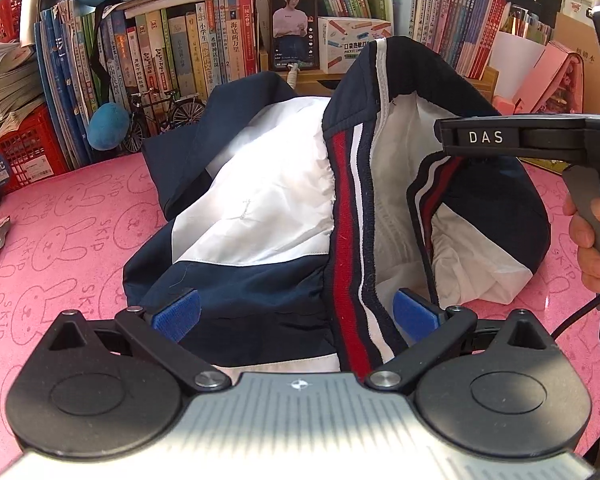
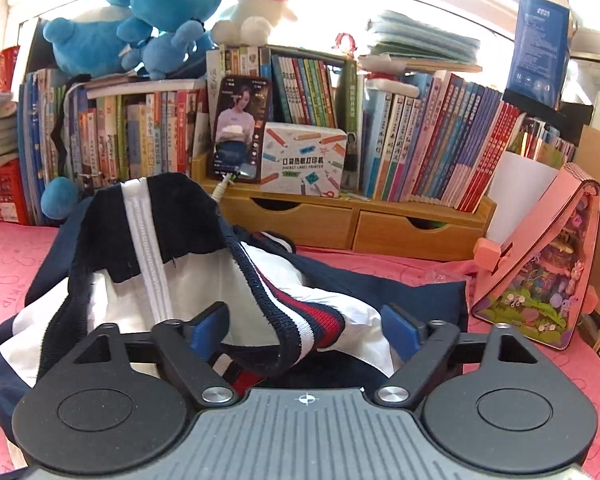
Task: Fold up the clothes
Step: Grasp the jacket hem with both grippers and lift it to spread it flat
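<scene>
Left gripper [image 1: 296,314]: nearest the lens, black two-finger tool with blue pads. Its jaws stand wide apart with cloth lying between them. Both pad faces show bare, so I judge nothing is clamped.
Pink rabbit-print table mat [image 1: 60,240]: bare on the left, giving room to spread and flatten cloth.
Navy and white nylon jacket [image 1: 260,184]: lies in the middle of the mat, bunched and tented, lining side up. One sleeve or panel trails to the far left, and the near edge runs under the left tool.
Red, white and navy striped rib band [image 1: 352,220]: runs near to far through the heap, just inside the left gripper's right pad. It is a firm edge, likely the reason both tools are aimed at it.
Navy collar with white zip tape [image 2: 140,216]: stands up at the far side of the heap. What props it up I cannot tell.
Right gripper [image 2: 304,328]: its blue pads are apart. A loop of the rib band hangs between them, clear of both pads, so it is framed but not pinched.
Person's hand [image 1: 592,240]: wrapped round the right tool's grey handle at the right edge.
Step in hand: probably catching the hem with both tools so the jacket can be pulled straight. Folding proper looks barely begun.
Risk: slippery lining may slide out, and the loose band could twist.
</scene>
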